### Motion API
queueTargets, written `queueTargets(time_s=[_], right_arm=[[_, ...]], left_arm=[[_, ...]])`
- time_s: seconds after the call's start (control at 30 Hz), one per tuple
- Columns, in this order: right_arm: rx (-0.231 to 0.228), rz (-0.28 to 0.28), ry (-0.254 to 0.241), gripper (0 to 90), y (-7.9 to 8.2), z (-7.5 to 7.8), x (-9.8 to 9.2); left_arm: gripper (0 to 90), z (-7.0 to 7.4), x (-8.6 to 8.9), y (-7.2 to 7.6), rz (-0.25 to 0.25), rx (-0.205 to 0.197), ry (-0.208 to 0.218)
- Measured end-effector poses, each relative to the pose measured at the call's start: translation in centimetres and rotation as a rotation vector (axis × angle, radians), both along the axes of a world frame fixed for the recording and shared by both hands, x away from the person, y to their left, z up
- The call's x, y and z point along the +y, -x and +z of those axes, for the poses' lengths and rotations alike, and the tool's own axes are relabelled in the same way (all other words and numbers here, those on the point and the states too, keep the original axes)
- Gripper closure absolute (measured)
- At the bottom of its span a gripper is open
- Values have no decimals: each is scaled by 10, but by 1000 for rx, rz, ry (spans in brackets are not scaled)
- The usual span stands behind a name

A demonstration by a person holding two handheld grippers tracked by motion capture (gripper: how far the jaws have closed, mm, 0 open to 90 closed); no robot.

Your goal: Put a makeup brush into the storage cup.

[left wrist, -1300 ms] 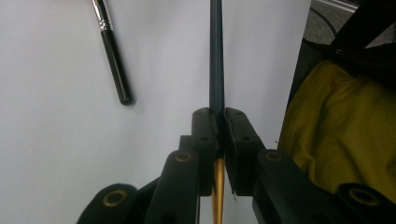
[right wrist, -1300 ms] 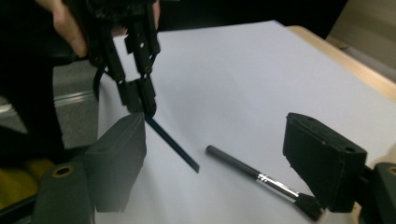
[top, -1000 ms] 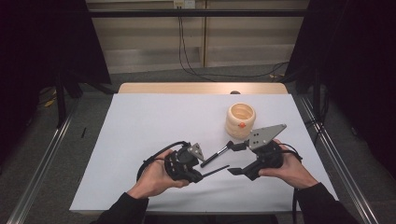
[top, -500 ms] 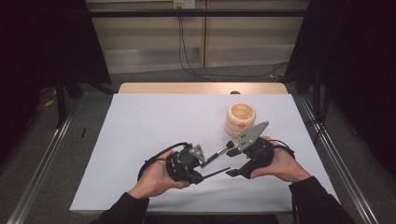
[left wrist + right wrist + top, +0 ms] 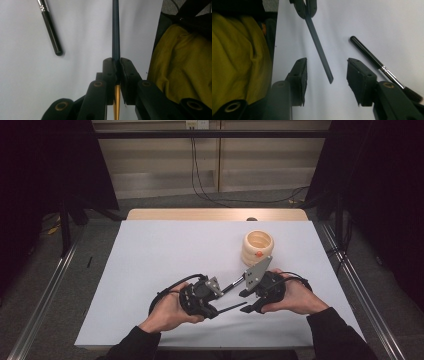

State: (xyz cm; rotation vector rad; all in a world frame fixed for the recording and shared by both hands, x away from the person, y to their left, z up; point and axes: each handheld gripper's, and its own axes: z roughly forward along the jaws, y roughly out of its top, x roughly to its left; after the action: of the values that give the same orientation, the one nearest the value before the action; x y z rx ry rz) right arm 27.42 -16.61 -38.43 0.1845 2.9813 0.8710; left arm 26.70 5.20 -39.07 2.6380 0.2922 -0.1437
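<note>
Beyond my white table (image 5: 150,255) a pale wall (image 5: 160,165) (cables (image 5: 200,180) dangling) meets grey floor (image 5: 45,285), dark curtains (image 5: 45,165) flanking.

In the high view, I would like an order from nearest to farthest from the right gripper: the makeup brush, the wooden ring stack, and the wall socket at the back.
Measured from the right gripper:
1. Makeup brush, lying on the table just left of the gripper's grey plate.
2. Wooden ring stack, standing behind the gripper, toward the table's far edge.
3. Wall socket, far back on the wall, beyond the table.
</note>
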Motion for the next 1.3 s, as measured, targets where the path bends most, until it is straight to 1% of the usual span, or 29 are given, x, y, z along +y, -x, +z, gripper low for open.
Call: queueTargets(time_s=[0.03,0.07,0.13,0.2,0.23,0.27,0.3,0.33,0.37,0.4,0.43,0.47,0.5,0.57,0.6,0.63,0.67,0.73,0.77,0.83,0.93,1.03,1.07,1.1,1.13,1.17,1.23,1.3], right_arm=[[2,7,15,534,1,0,0],[-3,0,26,540,2,-1,-1],[-4,-1,34,539,2,-2,0],[-5,7,35,547,1,-3,1],[3,18,38,565,1,-3,3],[3,28,44,583,1,-5,4],[9,38,48,586,2,-6,6],[8,39,53,597,2,-7,7],[6,40,51,611,2,-7,8],[4,48,44,622,2,-7,8],[8,48,43,625,3,-7,9],[11,53,43,641,3,-7,10],[20,67,42,647,3,-8,11],[32,67,43,652,5,-11,13],[37,83,45,664,4,-12,14],[38,86,45,673,4,-13,15],[47,91,40,686,4,-15,15],[56,99,38,716,3,-18,15],[58,101,35,732,3,-18,16],[63,113,35,775,3,-19,16],[66,124,33,823,4,-20,16],[78,135,33,837,4,-22,16],[79,141,35,842,4,-22,17],[84,147,34,845,4,-22,17],[82,151,35,847,5,-22,16],[92,159,31,850,5,-23,16],[93,169,27,855,5,-22,16],[89,169,25,856,5,-22,16]], left_arm=[[834,0,0,0,-12,-5,-5],[834,0,0,0,-7,-2,-5],[834,0,0,0,-14,-4,-7],[834,0,-1,0,-8,-4,-6],[834,0,-1,0,-24,-9,-9],[834,1,-1,1,-10,-8,-7],[834,1,-2,2,-15,-12,-12],[834,1,-3,3,-22,-5,-3],[834,2,-3,3,-17,-3,2],[834,2,-4,4,-24,3,3],[834,1,-5,5,-30,3,1],[834,1,-6,5,-27,0,6],[834,1,-6,5,-28,1,6],[833,1,-6,5,-43,0,8],[834,2,-6,5,-47,-4,-1],[834,1,-6,5,-47,-4,3],[834,1,-6,5,-45,6,14],[834,2,-6,5,-48,6,14],[834,2,-6,6,-42,12,13],[833,2,-6,6,-42,5,9],[834,1,-6,6,-59,7,12],[833,1,-6,5,-64,7,13],[832,1,-6,6,-52,11,14],[832,1,-6,6,-59,12,14],[832,1,-6,5,-76,12,16],[830,1,-6,6,-74,10,20],[828,2,-5,6,-73,8,19],[827,2,-5,4,-87,14,22]])
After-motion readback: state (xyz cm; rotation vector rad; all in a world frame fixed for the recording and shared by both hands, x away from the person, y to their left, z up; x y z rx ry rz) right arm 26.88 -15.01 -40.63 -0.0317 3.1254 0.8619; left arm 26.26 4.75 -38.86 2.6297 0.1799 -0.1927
